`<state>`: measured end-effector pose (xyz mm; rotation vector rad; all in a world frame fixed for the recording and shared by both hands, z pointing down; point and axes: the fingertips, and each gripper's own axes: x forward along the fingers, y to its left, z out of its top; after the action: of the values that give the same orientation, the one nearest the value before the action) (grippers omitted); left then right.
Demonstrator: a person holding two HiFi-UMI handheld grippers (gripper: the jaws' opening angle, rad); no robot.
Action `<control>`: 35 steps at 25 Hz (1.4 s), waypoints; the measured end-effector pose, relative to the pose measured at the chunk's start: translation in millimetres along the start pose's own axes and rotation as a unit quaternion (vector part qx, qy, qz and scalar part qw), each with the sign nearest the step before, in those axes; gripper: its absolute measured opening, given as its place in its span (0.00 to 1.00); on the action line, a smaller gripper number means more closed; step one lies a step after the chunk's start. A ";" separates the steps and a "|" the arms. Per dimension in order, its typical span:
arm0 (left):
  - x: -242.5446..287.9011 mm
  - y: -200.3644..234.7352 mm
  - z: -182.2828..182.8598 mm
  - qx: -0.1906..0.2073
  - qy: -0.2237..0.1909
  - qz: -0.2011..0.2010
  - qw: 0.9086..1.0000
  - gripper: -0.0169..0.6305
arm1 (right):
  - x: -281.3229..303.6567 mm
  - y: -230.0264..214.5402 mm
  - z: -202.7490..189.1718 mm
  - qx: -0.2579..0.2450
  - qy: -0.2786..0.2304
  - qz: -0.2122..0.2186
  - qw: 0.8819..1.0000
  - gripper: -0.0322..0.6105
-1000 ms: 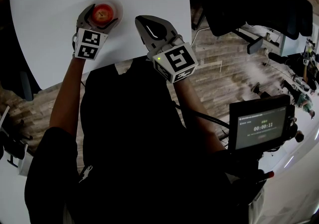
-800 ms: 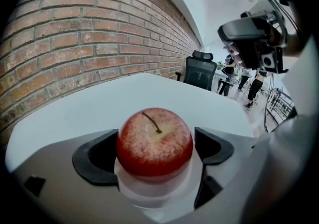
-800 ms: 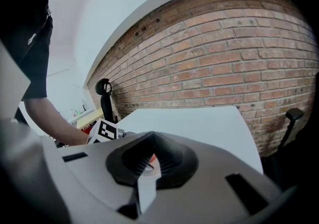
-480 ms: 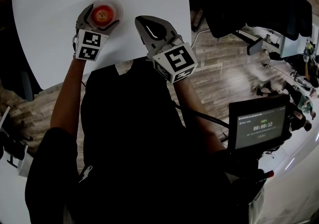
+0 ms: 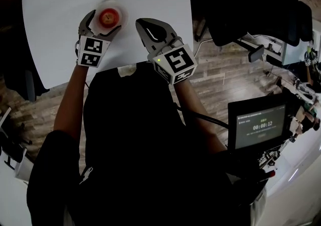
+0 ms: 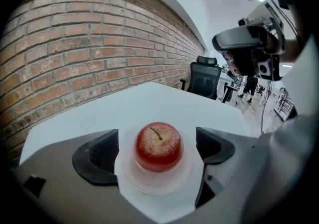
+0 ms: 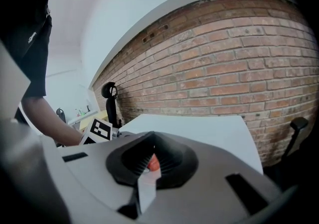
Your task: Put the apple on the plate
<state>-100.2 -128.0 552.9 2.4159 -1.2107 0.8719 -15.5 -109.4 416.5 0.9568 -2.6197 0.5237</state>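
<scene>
A red apple (image 5: 109, 17) stands upright on a small clear plate (image 5: 120, 10) on the white table (image 5: 55, 29). My left gripper (image 5: 104, 22) is open around it, and its jaws have just been opening. In the left gripper view the apple (image 6: 158, 146) sits between the two black pads (image 6: 97, 156) with a gap on each side, and the plate's rim (image 6: 149, 188) shows below it. My right gripper (image 5: 153, 30) is shut with nothing in it, hovering to the right of the plate. Through its jaws (image 7: 147, 168) a sliver of the apple (image 7: 154, 163) shows.
The table's near edge runs just behind both grippers, with wooden floor (image 5: 225, 69) to the right. A brick wall (image 6: 75, 58) lies beyond the table and a black office chair (image 6: 204, 79) stands at its far corner. A timer screen (image 5: 258, 125) hangs at the lower right.
The left jaws have spread a little wider and stand off the apple, which stays on the plate. The right gripper has not moved.
</scene>
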 end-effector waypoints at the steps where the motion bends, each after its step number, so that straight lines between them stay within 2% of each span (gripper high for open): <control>1: -2.2 0.9 1.6 -0.002 -0.004 0.003 1.000 0.78 | 1.1 0.3 1.5 -0.002 -0.003 0.002 1.000 0.05; 6: -16.8 5.3 10.1 -0.011 -0.025 0.017 0.999 0.77 | 8.8 4.0 10.5 -0.016 -0.015 0.016 1.000 0.05; 11: -31.9 7.2 11.6 -0.022 -0.038 0.036 0.998 0.65 | 13.3 6.7 17.2 -0.031 -0.025 0.030 0.999 0.05; 14: -41.6 10.3 15.4 -0.043 -0.050 0.045 0.997 0.62 | 15.1 7.9 21.1 -0.036 -0.029 0.035 0.998 0.05; 17: -50.8 14.0 24.0 -0.056 -0.067 0.058 0.995 0.54 | 14.7 8.3 22.8 -0.041 -0.033 0.038 0.998 0.05; 25: -71.2 22.1 40.3 -0.048 -0.092 0.078 0.991 0.39 | 17.4 13.4 29.4 -0.054 -0.044 0.049 0.996 0.05; 29: -84.6 26.4 46.7 -0.049 -0.104 0.089 0.989 0.23 | 20.5 17.0 34.8 -0.060 -0.050 0.056 0.995 0.05; 35: -99.1 25.4 53.8 -0.048 -0.116 0.087 0.988 0.19 | 21.6 20.5 41.6 -0.067 -0.059 0.060 0.994 0.05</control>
<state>-145.5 -109.4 448.2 2.4135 -1.5300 0.5728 -51.4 -124.8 383.3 0.8166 -2.7899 0.3222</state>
